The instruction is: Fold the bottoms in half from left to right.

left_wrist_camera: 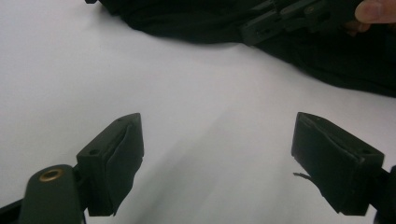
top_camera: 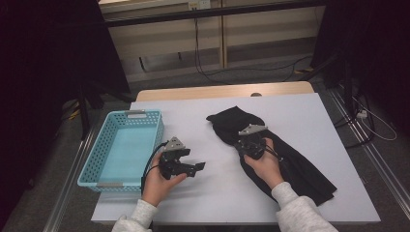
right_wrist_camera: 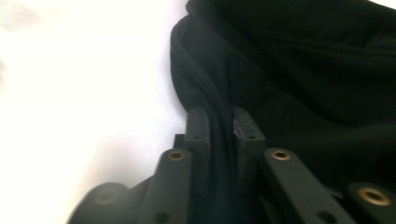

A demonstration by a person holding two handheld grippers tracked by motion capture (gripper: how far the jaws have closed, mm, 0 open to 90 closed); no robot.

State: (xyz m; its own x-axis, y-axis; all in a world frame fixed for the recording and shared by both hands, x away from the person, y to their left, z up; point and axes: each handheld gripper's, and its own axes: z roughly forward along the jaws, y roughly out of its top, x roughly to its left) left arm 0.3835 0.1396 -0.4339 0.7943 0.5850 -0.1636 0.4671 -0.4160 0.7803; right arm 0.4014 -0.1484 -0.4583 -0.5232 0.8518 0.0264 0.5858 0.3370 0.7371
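The right gripper [top_camera: 247,143] sits on the black garment [top_camera: 290,164], its 2 jaws pinched together on a fold of cloth at the garment's left edge, as the right gripper view [right_wrist_camera: 220,130] shows. The garment spreads from under this gripper toward the table's far side and toward the near right corner, stopping short of the white tabletop's [top_camera: 309,116] right edge. To the left of the right gripper lies bare tabletop, then the left gripper [top_camera: 200,166], whose jaws stand wide apart over empty surface [left_wrist_camera: 217,140] with nothing between them. Beyond the left gripper, the light-blue perforated basket [top_camera: 145,116] overhangs the table's left edge.
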